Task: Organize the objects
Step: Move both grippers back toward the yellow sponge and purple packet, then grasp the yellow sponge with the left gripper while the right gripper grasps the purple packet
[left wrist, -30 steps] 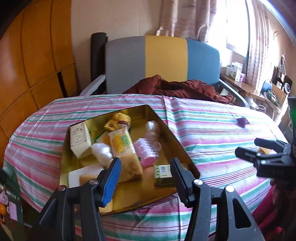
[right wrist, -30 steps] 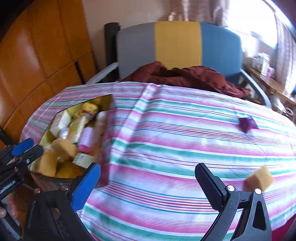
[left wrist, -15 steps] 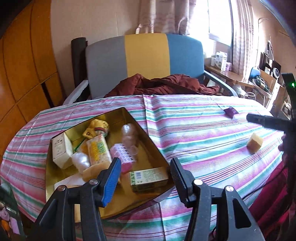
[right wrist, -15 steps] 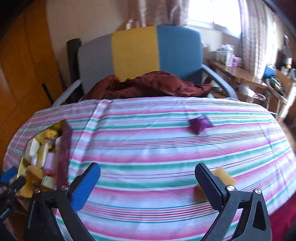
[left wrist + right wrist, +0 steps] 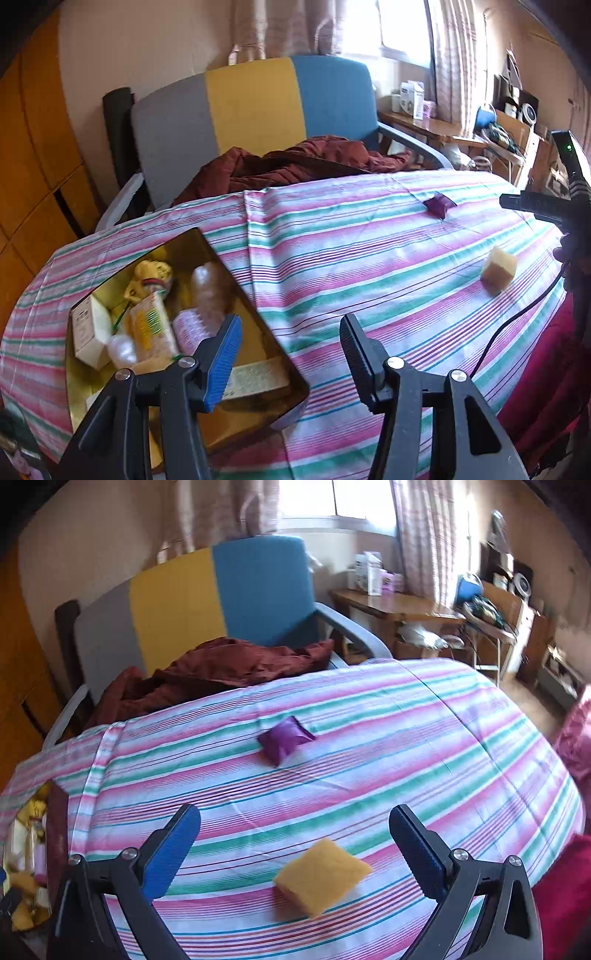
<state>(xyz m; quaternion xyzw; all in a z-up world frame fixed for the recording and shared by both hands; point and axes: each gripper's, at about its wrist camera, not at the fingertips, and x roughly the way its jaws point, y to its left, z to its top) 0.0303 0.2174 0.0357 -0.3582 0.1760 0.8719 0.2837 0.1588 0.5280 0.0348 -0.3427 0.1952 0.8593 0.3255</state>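
The yellow square sponge block [image 5: 322,876] is seen lying flat on the striped tabletop [image 5: 369,738], just ahead of the right tool [image 5: 295,834], roughly centred between its released, empty jaws. The left tool [image 5: 290,345], also spread empty, is farther off.

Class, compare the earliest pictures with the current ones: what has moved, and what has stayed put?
The right tongs swung away from the gold tin and now frame the yellow sponge, open and not touching it. The left tongs shifted from over the tin's contents to its right edge, open and empty. Nothing was grasped or released. The sponge, the purple pouch and the tin's contents lie where they were on the striped cloth.
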